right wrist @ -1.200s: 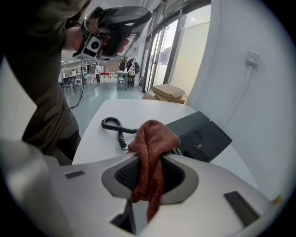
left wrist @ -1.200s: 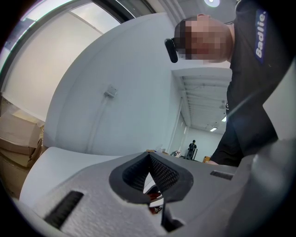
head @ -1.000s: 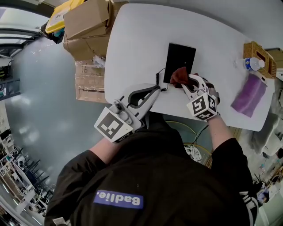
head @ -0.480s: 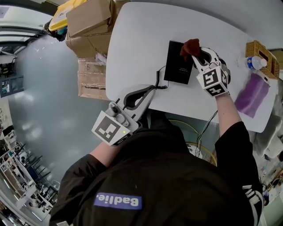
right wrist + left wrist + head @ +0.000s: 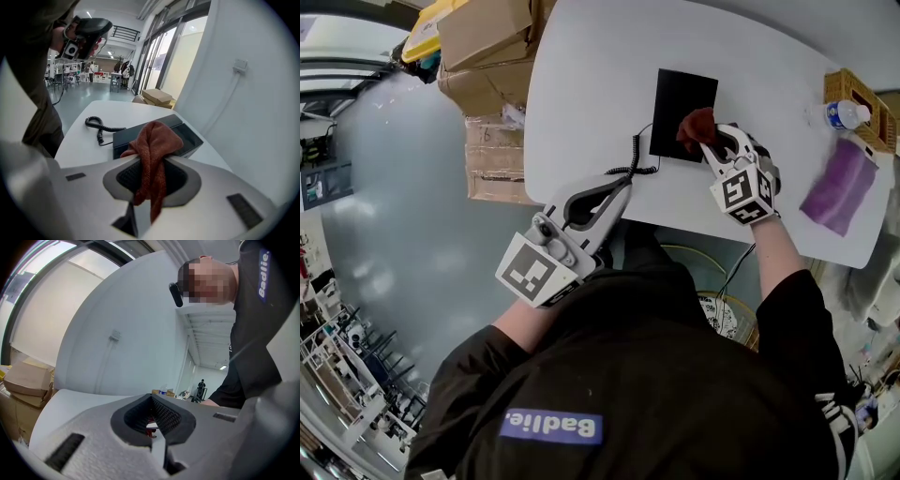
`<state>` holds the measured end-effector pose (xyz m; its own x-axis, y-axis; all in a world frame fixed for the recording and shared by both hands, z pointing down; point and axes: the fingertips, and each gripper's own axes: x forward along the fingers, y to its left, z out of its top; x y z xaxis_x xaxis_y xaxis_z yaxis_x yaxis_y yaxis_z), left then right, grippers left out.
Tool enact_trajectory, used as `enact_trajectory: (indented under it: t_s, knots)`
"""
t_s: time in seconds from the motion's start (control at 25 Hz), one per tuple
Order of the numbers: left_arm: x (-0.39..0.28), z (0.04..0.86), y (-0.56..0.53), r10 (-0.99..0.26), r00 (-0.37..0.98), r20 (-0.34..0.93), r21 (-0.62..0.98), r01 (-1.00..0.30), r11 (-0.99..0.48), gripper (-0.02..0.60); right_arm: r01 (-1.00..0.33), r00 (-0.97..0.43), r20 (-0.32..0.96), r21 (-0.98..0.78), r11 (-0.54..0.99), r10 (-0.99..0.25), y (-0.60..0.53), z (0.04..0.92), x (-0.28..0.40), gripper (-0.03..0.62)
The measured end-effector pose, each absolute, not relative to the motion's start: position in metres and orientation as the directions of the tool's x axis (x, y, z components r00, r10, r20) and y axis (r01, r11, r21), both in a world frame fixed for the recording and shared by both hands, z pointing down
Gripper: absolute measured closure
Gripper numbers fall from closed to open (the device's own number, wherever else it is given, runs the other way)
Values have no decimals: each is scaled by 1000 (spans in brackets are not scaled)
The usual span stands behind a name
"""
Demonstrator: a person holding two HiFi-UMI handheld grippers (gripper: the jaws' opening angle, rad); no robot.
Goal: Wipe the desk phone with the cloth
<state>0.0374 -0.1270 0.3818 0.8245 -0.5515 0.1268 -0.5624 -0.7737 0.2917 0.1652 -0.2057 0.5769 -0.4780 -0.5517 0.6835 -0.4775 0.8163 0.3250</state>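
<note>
The black desk phone (image 5: 680, 94) lies flat in the middle of the white table (image 5: 581, 84). Its coiled cord (image 5: 630, 167) trails toward the near edge. My right gripper (image 5: 706, 138) is shut on a rust-red cloth (image 5: 695, 124), which rests on the phone's near right corner. In the right gripper view the cloth (image 5: 154, 138) hangs bunched between the jaws of the right gripper (image 5: 150, 158), with the phone (image 5: 190, 136) and cord (image 5: 98, 125) behind it. My left gripper (image 5: 617, 190) hovers at the table's near edge beside the cord's end. In its own view the left gripper (image 5: 151, 399) is shut and holds nothing.
Cardboard boxes (image 5: 487, 37) are stacked off the table's left end. At the right end stand a wicker basket (image 5: 861, 111) and a water bottle (image 5: 844, 114), with a purple cloth (image 5: 839, 187) nearer me.
The right gripper carried the cloth from the phone's near edge up to its far right part, then back down to the near right corner. The left gripper barely moved.
</note>
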Motion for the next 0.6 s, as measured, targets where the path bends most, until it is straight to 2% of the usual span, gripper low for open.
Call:
enact_trajectory:
  t_s: [0.12,0.24,0.36,0.52,0.6]
  knots:
    - [37,385,-119,-526,840,134,300,-540,-786,572,-475,-467,707,306,825,-531,-182,590,161,505]
    - [34,381,-111,-494,865,89,293,-497,-817,572,-493,-438,729,295,818,-526,-163,600,160,505]
    - [22,380,-95,-468,877,111,308,-478,-823,572,-523,-400,745,292,801,-533,-150,601,157,505]
    - [2,361,-78,-421,906,37,272,-414,-869,572,-587,-364,732,300,752,-576,-129,575,144,505]
    - [-9,357,-71,-385,922,46,260,-383,-886,572,-629,-346,707,314,712,-617,-118,553,132,505]
